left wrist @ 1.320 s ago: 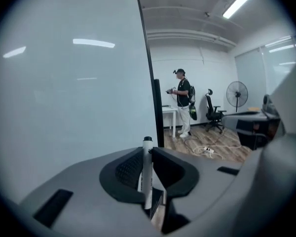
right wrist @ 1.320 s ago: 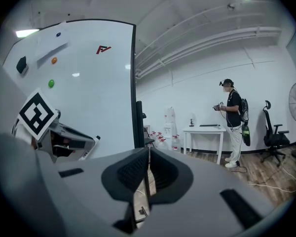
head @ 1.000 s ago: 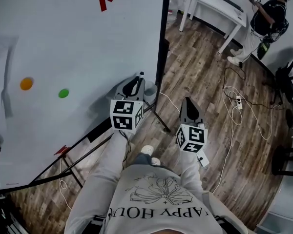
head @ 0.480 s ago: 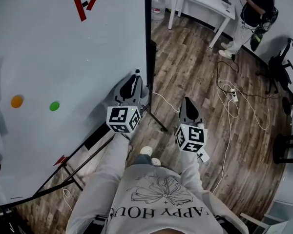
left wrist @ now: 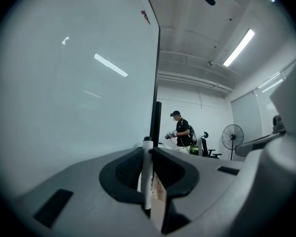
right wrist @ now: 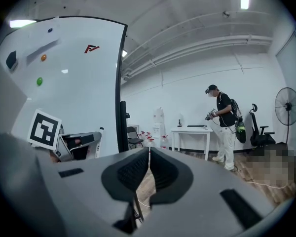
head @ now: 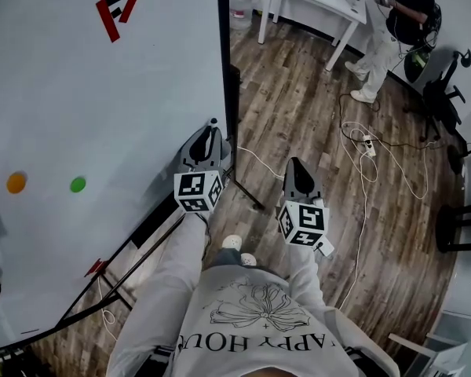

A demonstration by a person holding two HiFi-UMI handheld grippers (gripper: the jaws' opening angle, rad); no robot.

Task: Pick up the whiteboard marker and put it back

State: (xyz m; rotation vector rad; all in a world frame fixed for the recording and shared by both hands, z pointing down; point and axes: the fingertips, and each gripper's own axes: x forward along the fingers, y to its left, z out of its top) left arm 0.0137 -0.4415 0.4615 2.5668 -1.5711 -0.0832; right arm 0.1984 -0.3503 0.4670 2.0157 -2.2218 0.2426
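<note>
Wood-plank floor (head: 298, 108) beside a tall whiteboard (head: 102, 93); the left tool (head: 211, 130) pinches an upright whiteboard marker (left wrist: 147, 172) close to the board's right edge. The right tool (head: 296, 166) is pressed together, empty.

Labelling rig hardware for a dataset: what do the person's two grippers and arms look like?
Both the left gripper and right gripper are grey, with dark ribbed pads, each carrying a white cube of black square markers. Sleeves are pale grey.
</note>
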